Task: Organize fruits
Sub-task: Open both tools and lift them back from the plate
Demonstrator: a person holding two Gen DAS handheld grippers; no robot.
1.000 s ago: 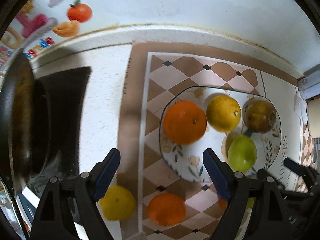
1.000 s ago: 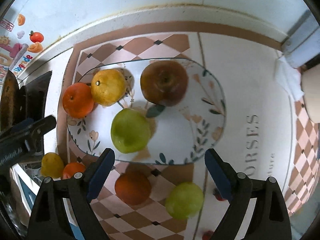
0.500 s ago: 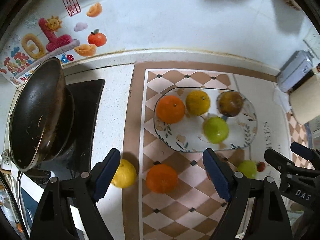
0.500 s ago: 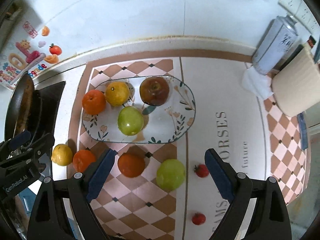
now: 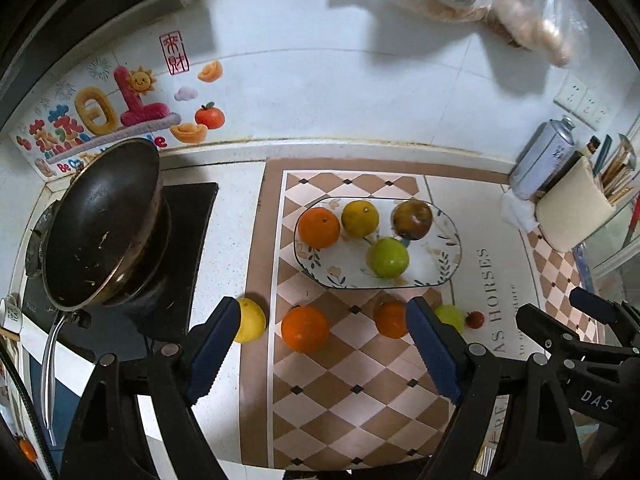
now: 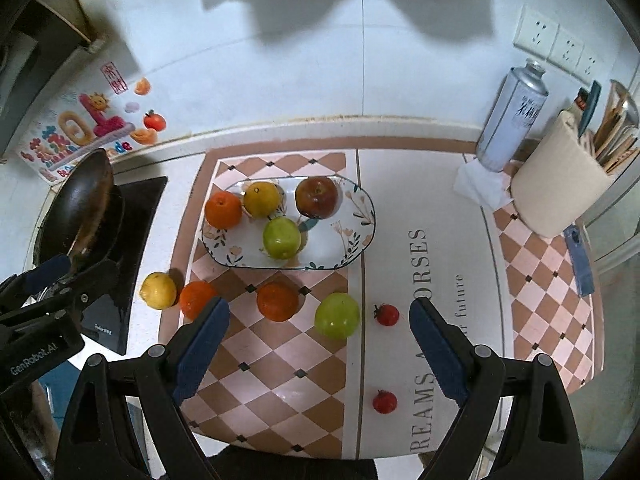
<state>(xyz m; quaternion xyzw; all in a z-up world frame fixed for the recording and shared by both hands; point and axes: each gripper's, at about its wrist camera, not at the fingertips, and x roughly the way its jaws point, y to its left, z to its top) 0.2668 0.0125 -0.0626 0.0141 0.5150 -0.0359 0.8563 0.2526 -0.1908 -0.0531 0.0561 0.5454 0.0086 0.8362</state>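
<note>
L hand-held gripper (image 5: 320,344) jaws apart, empty; orange (image 5: 305,329) between its tips | R hand-held gripper (image 6: 320,344) jaws apart, empty; green apple (image 6: 336,315) just ahead | plate (image 6: 360,236) beyond, 4 fruit | risk: round fruit rolls off tabletop (image 6: 400,184) if nudged off-ctr.

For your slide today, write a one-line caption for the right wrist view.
Open right gripper above a checked mat: four fruits on the plate, six more loose in front of it.

Four fruits sit on the oval plate (image 6: 362,236) mid-surface. Loose fruit lies along the mat (image 6: 416,360) toward its front edge, beneath the right tool (image 6: 320,350), whose fingers gape empty.
</note>
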